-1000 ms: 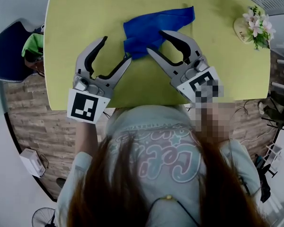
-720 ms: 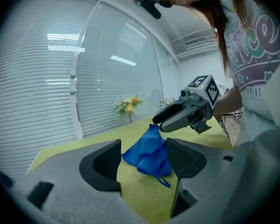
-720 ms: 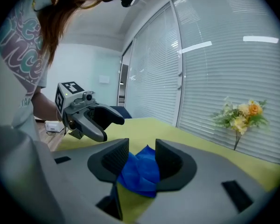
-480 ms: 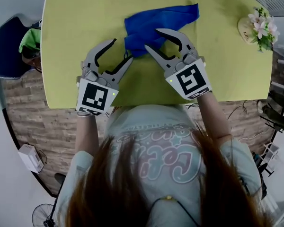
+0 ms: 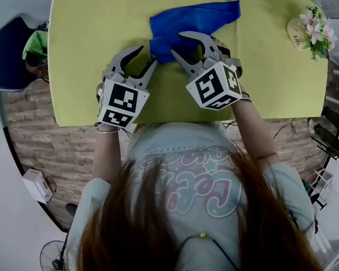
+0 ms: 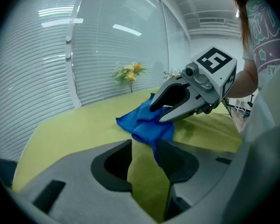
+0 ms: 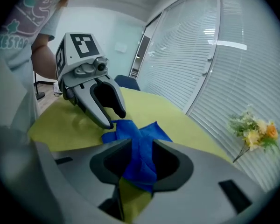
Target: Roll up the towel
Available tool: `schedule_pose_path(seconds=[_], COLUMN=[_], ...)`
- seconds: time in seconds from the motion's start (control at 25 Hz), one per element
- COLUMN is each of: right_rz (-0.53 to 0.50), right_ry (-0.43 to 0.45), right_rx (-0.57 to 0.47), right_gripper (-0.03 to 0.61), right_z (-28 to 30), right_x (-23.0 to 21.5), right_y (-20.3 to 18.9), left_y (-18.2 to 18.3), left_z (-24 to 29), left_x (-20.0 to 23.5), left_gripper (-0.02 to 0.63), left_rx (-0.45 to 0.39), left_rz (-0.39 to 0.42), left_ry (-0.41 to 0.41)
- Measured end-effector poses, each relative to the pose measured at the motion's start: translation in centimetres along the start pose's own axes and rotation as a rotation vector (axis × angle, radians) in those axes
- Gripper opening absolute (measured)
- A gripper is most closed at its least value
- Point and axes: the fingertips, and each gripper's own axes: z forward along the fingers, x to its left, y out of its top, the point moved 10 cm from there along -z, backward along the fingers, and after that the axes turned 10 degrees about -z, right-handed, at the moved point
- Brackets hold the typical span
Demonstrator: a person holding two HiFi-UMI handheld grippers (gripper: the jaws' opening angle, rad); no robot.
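- Blue towel (image 5: 192, 21): one, crumpled on the yellow-green worktop (image 5: 90, 33).
- Two tools, both jaws just narrowing. The left tool (image 5: 147, 55) is spread at the towel's edge. The right tool (image 5: 176, 44) straddles a fold without pinching it.
- One flower bunch (image 5: 313, 27).

The left tongs (image 6: 144, 146) have their jaws apart, though they have just been closing. Bare counter (image 6: 74, 134) fills the gap, and the near corner of the blue towel (image 6: 147, 125) lies at their tips. From the right, the right tongs (image 6: 156, 114), also just closing, reach onto the towel. Flowers (image 6: 129, 73) stand at the far edge.
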Motion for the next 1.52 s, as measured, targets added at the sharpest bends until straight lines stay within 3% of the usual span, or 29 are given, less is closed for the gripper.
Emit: schedule_pose_path(seconds=[0.08,0.24,0.4,0.8,1.04,1.36,1.52], right_rz=[0.011,0.028,0.033,0.004,0.062,0.079,0.102], right_ry=[0.007,0.003,0.007,-0.014,-0.117,-0.277,-0.315], right_rx=[0.010,0.035,0.052,0.050,-0.044,-0.065,-0.079], right_gripper=[0.135,0.103,0.084,0.020,0.018,0.017,0.017], right_z=[0.2,0.4,0.8,0.5,-2.2,-7.0,-9.1], right_x=[0.0,-0.1,-0.2,0.0,-1.4,-3.9,-4.6], right_y=[-0.1,-0.2,-0.4,0.2,0.8,0.2,-0.8], left_y=[0.1,0.3,0.5,0.4,1.2,3.6,5.1], left_z=[0.2,0.9,1.3,0.9,-0.4,-2.0,-2.1], left_x=[0.1,0.0,-0.2,-0.1,0.7,1.5,1.1], left_gripper=[0.133,0.124,0.044,0.027,0.018,0.017,0.017], left_rx=[0.029,0.093,0.120,0.105,0.051,-0.014,-0.052], left_rz=[0.000,0.001,0.020,0.015,-0.011,-0.021,-0.016], left_ry=[0.007,-0.004,-0.016,-0.040,-0.039,0.014,0.022])
